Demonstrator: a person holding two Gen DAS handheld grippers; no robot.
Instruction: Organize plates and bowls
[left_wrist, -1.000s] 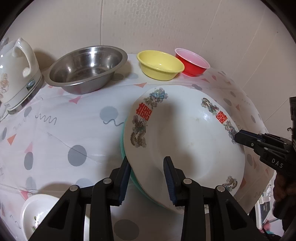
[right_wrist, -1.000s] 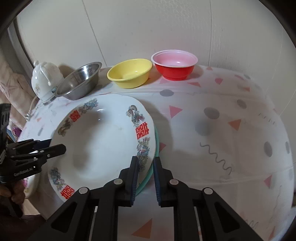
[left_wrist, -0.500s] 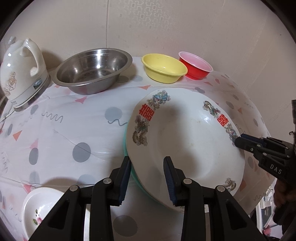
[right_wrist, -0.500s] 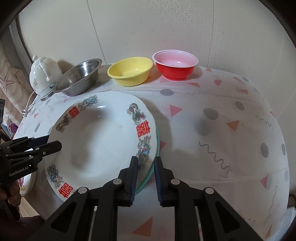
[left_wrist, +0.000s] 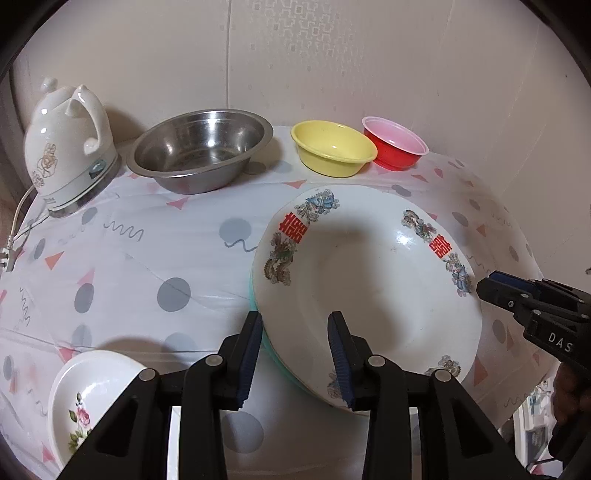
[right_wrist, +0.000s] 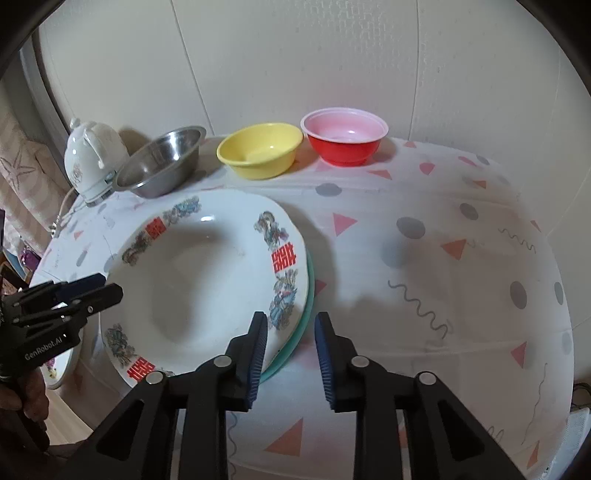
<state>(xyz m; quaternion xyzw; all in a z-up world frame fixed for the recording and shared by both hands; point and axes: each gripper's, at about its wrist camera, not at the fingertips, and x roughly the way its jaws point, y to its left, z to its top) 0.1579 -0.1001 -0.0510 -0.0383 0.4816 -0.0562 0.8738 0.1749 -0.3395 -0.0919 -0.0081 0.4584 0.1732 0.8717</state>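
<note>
A large white plate with red characters and dragons lies on a teal plate on the table. My left gripper is open at the plate's near left rim, holding nothing. My right gripper is open at the plate's right rim and empty. It also shows in the left wrist view beside the plate's right edge. At the back stand a steel bowl, a yellow bowl and a red bowl.
A white electric kettle stands at the back left with its cord over the edge. A small white floral bowl sits at the near left corner. The patterned tablecloth covers the table; a wall runs behind.
My right gripper has opened from nearly shut. Both grippers have pulled back a little from the plate. The stacked plates stay in place.
</note>
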